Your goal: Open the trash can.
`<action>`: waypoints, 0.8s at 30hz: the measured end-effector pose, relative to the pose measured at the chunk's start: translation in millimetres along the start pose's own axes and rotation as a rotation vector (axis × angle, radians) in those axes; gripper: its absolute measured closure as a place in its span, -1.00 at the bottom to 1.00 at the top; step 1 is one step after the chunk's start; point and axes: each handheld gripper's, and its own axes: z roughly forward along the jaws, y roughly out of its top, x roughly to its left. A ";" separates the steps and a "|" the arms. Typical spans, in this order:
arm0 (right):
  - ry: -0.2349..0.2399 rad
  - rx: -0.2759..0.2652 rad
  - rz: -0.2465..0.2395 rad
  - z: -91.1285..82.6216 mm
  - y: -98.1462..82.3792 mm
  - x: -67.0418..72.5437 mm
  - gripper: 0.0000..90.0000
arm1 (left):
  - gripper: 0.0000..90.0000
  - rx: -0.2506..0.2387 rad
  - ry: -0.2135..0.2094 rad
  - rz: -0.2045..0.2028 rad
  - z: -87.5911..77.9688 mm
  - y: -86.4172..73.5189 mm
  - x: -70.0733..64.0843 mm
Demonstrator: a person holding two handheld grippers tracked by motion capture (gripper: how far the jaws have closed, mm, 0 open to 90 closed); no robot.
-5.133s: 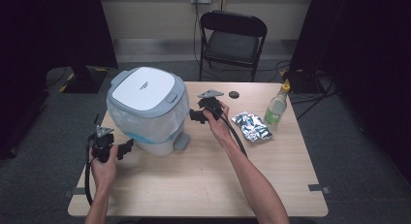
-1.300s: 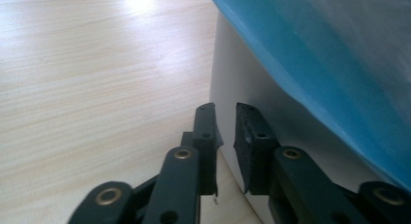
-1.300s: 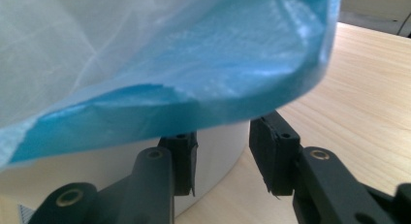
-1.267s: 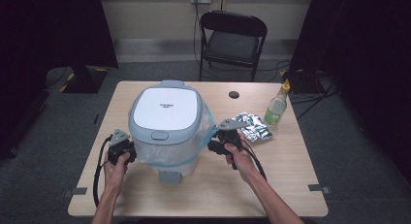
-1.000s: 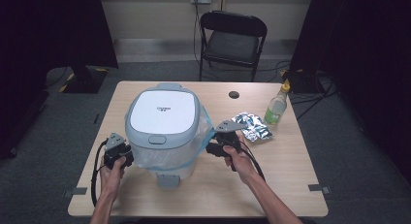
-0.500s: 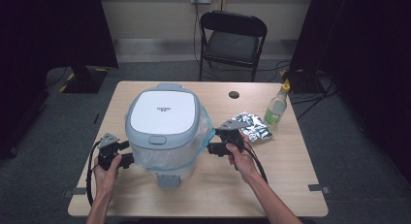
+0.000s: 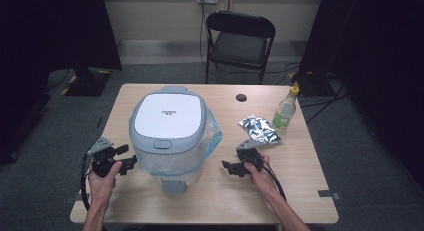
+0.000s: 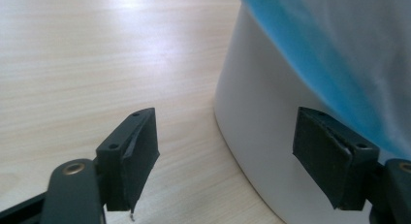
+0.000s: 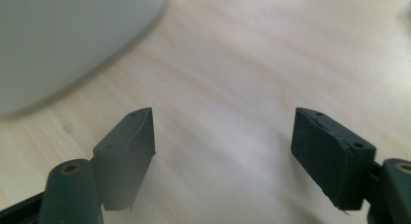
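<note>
A white and grey lidded bin (image 7: 168,126) with a blue plastic liner (image 7: 212,136) hanging over its rim stands in the middle of the table, lid shut. My left gripper (image 7: 125,160) rests open just left of the bin's base. In the left gripper view the white bin wall (image 8: 261,132) and blue liner (image 8: 310,40) are close ahead, with the gripper (image 8: 228,158) holding nothing. My right gripper (image 7: 227,167) is open low over bare wood right of the bin. In the right gripper view the bin (image 9: 63,44) sits blurred at upper left, apart from the gripper (image 9: 223,156).
A silver foil packet (image 7: 260,131) and a bottle with a yellow cap (image 7: 284,111) stand on the right of the table (image 7: 300,191). A small black cap (image 7: 242,97) lies near the far edge. A black folding chair (image 7: 239,38) stands behind the table.
Both grippers have let go of the bin's sides and drawn back toward the near edge. The bin now stands settled at the table's centre.
</note>
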 end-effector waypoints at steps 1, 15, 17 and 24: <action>-0.008 0.011 0.002 1.1 -5.0 -1.8 -0.50 | -0.47 -0.003 0.003 0.002 -2.0 1.4 0.0; -0.084 0.011 -0.033 -1.2 -10.0 -3.2 -0.50 | -0.38 -0.075 0.001 0.006 -30.2 24.1 -12.4; -0.084 0.012 -0.033 -1.2 -10.0 -3.1 -0.50 | -0.39 -0.081 -0.018 0.002 -35.1 25.9 -13.1; -0.084 0.011 -0.033 -1.1 -10.0 -3.2 -0.50 | -0.38 -0.115 -0.013 0.023 -52.7 34.1 -15.8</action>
